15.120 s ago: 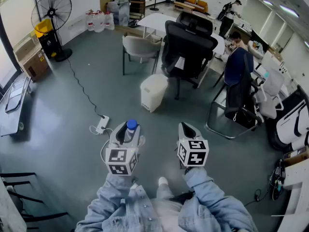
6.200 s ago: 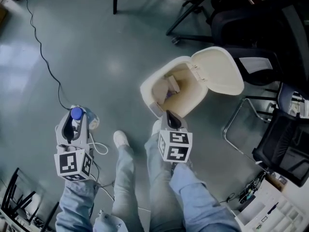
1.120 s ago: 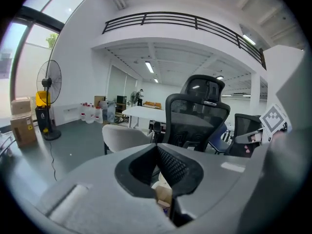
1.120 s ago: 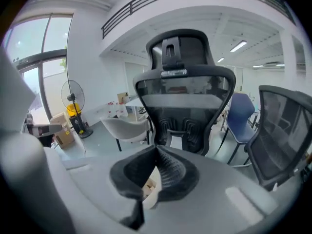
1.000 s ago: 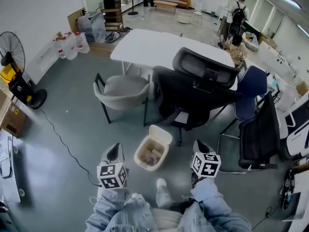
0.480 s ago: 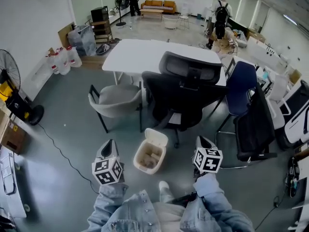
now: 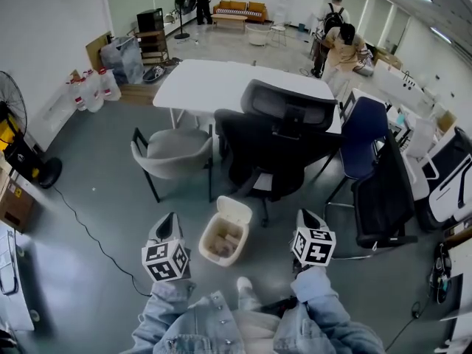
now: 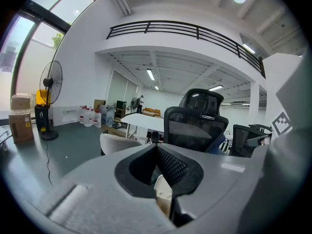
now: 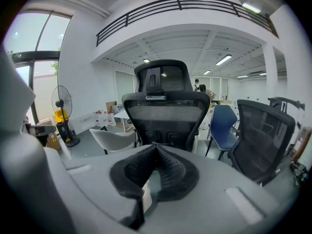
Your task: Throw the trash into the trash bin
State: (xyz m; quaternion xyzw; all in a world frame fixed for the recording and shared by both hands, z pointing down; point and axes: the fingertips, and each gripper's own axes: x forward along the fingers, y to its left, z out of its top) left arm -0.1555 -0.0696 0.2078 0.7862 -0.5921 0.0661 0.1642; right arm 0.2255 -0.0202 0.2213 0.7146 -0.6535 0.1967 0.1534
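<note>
The trash bin (image 7: 209, 251) is a small cream plastic tub with rounded corners. Its flip lid (image 7: 235, 210) stands open at the far rim. It sits on the smooth grey floor (image 7: 96, 198) between the two grippers. Inside lies a pale, brownish jumble of trash (image 7: 223, 240) (too small to sort into single items).

The left gripper (image 7: 169, 218) has its jaws pressed together with nothing between them, and its black, mesh-textured pads (image 8: 170, 165) meet in a point. The right gripper (image 7: 304, 215) is likewise closed and empty.

Behind the bin stand a black mesh-backed office chair (image 7: 284, 142) and a grey moulded shell chair (image 7: 173, 152), by a white table (image 7: 221, 83).

In both gripper views the grey gripper body hides nearly all of the bin, leaving only a cream sliver under the pads. The person's denim sleeves (image 7: 169, 316) are cut off by the bottom edge of the head view.
</note>
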